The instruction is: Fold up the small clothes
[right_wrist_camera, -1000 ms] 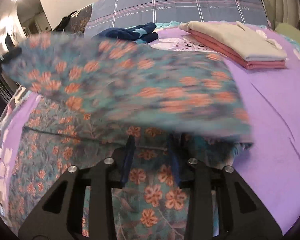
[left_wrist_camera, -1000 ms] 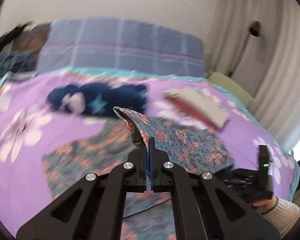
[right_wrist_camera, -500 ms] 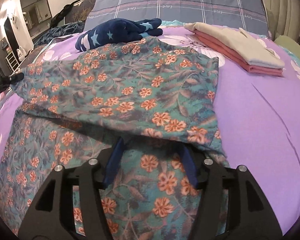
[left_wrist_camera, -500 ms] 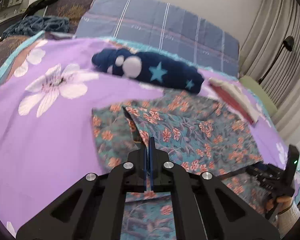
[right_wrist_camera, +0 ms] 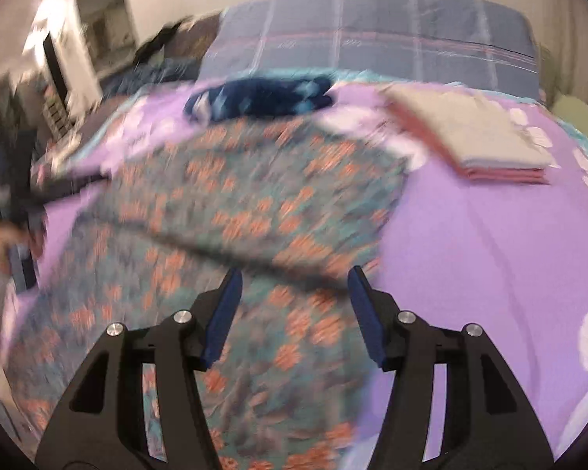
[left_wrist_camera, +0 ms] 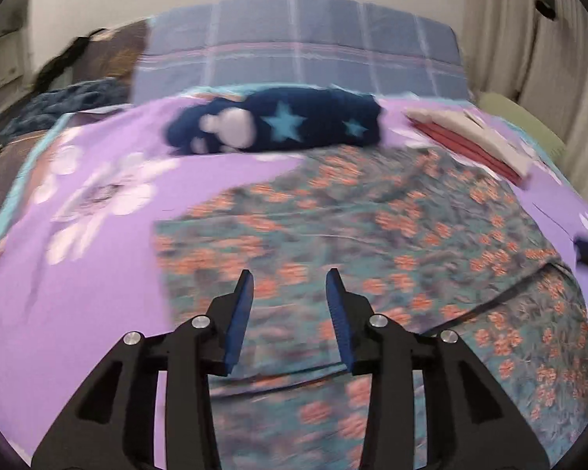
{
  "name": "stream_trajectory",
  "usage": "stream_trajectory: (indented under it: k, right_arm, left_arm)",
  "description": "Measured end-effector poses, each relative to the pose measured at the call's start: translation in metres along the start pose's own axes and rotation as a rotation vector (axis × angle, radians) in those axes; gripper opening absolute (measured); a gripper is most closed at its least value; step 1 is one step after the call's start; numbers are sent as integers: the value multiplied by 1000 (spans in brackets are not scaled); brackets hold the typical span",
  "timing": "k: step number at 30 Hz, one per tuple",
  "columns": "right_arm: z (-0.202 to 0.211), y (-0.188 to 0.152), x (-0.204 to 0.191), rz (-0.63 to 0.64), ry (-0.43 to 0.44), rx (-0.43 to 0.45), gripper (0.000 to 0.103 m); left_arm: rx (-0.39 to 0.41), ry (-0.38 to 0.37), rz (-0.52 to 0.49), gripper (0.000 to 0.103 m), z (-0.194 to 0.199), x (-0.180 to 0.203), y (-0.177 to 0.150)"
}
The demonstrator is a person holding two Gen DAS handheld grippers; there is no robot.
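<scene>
Released a moment ago, the floral garment (left_wrist_camera: 372, 235) now lies folded over itself on the bed (right_wrist_camera: 490, 243), its top layer's edge crossing the lower one. Beyond it sit a navy star-print garment (left_wrist_camera: 278, 125) and a stack of folded clothes (right_wrist_camera: 482, 137), well apart. The left tongs (left_wrist_camera: 290, 286) hang over the floral cloth, jaws opening with nothing between them. The right tongs (right_wrist_camera: 294, 286) stand open and empty over its fold edge.

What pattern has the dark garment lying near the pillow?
The dark garment is navy with light blue stars and white blobs, clearest in the left wrist view.
</scene>
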State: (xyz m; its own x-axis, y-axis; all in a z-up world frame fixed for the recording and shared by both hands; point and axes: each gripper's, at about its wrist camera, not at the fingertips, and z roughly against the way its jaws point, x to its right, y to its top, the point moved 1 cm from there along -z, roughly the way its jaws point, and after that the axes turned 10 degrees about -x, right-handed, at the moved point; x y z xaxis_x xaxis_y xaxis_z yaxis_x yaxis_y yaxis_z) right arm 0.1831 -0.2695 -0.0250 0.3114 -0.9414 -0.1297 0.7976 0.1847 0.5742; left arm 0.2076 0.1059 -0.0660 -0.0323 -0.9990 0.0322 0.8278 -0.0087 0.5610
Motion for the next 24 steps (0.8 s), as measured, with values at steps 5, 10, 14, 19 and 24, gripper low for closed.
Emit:
stream_trajectory:
  k: [5, 10, 14, 19, 24]
  right_arm:
    - [-36, 37, 37, -82, -84, -56, 56]
    - [-92, 66, 62, -194, -17, -138, 56]
    - [-116, 77, 75, -292, 49, -142, 8]
    - [-111, 77, 77, -220, -346, -105, 0]
    - [-64, 47, 63, -225, -52, -56, 3]
  left_arm:
    - [-70, -12, -2, 47, -44, 13, -15]
    - [-71, -81, 32, 50, -42, 0, -19]
    - [-74, -26, -7, 52, -44, 13, -15]
    - [-73, -12, -16, 53, -44, 16, -16]
    - [-65, -48, -7, 59, -43, 13, -16]
